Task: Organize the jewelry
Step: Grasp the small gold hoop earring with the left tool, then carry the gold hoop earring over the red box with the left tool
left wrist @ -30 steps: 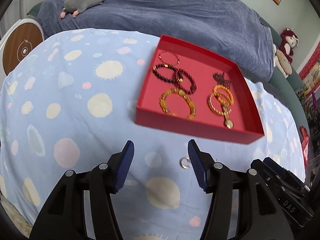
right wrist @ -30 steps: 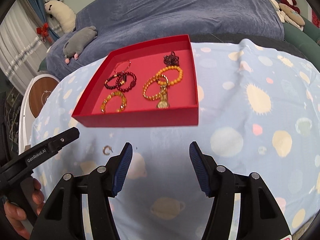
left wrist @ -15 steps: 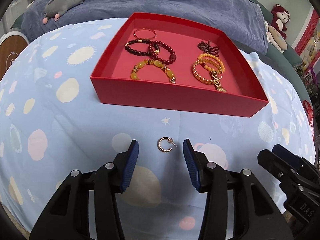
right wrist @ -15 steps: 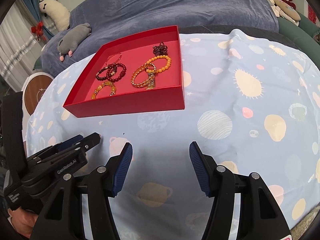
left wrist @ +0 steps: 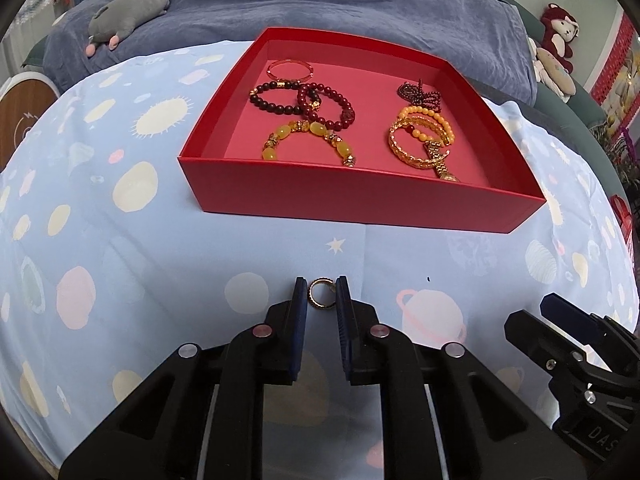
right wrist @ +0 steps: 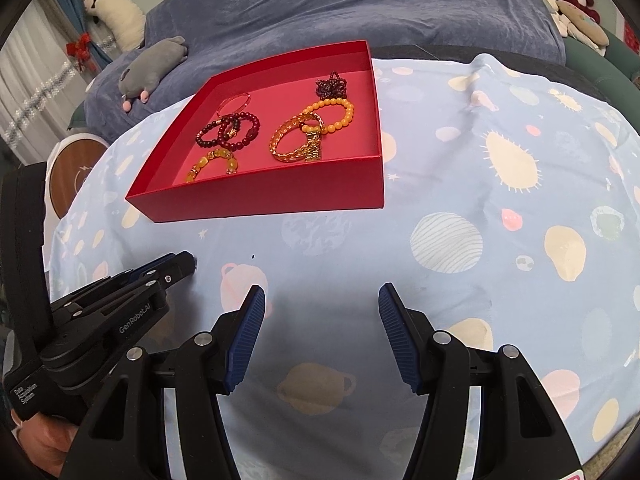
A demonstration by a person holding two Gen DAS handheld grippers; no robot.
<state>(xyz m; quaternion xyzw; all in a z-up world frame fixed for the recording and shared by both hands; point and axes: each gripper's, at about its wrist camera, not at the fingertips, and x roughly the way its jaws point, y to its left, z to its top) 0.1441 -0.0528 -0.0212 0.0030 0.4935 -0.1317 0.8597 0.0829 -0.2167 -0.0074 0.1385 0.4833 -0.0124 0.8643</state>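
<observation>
Gold ring [left wrist: 320,295] sitting pinched in left gripper [left wrist: 321,294], near red box [left wrist: 360,192]. Right gripper [right wrist: 321,304] hanging wide open, holding nothing.

Earring [left wrist: 321,299] lies before tray [left wrist: 360,196], seemingly between fingers [left wrist: 299,300].

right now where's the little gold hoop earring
In the left wrist view, the gold hoop earring lies on the tablecloth between the left gripper fingers, in front of the red box.

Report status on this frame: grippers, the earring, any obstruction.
Left gripper closed around gold hoop earring on the tablecloth. Right gripper open, empty. Red box ahead, path unobstructed.
</observation>
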